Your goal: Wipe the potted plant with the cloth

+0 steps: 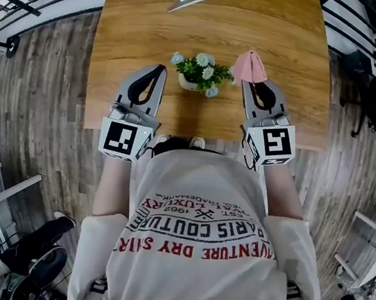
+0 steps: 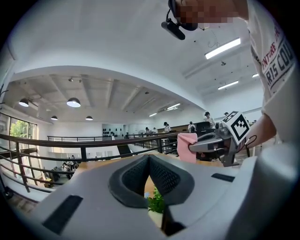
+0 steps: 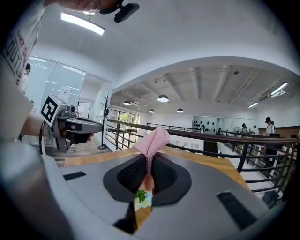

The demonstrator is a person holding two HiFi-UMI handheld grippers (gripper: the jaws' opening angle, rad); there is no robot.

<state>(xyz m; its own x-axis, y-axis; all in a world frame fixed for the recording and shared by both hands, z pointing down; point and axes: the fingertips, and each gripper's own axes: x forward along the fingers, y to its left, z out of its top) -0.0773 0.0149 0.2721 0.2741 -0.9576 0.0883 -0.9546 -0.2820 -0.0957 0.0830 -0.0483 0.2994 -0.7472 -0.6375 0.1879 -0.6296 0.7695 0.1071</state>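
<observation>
The potted plant (image 1: 200, 73) stands just left of the right gripper (image 1: 250, 87), which is clamped on the cloth (image 1: 250, 66), and just right of the left gripper (image 1: 159, 71), closed on nothing.

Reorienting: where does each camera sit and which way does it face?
Head view: on the person's head, facing steeply down at the table; shows shirt, left claw, right claw.
Left gripper view: on the left claw, looking along its shut jaws; right claw and shirt at right.
Right gripper view: on the right claw, looking along jaws clamped on the pink cloth; left claw and shirt at left.
Shared: both gripper views glimpse the potted plant below their jaws.
</observation>
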